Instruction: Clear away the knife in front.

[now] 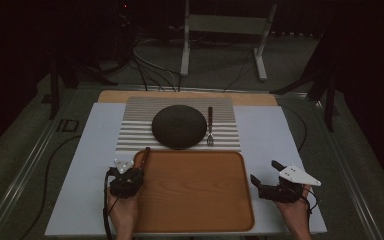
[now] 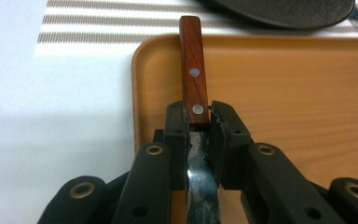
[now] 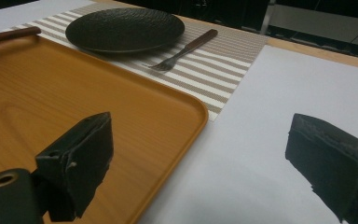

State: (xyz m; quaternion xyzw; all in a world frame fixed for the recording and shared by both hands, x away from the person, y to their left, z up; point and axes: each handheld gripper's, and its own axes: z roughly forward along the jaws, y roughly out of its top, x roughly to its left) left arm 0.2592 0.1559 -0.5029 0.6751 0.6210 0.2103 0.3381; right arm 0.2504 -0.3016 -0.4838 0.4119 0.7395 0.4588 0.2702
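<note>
— What have your fingers got right now?

— My left gripper [image 2: 198, 128] has its 2 jaws pinched on a knife [image 2: 193, 70], right where the wooden handle meets the steel blade. The handle sticks out past the fingertips toward the far side; the blade runs back between the jaws toward my hand. It hangs over the far left corner of the wooden tray [image 2: 284, 93].

— And the other hand?

— My right gripper [image 3: 200, 163] rests with its jaws spread wide and nothing between them, over the white table cover [image 3: 279, 93] just right of the tray.

— How does the knife handle?

— Stiff and light, I judge, but the steel looks slick, so the riveted wood is the safer hold. Gripped at the junction, it may pivot if I tilt.

— What lies beyond?

— A dark plate [image 1: 179, 126] on the striped mat [image 1: 130, 125], far of the tray, with a fork [image 1: 210, 127] just right of the plate.
</note>
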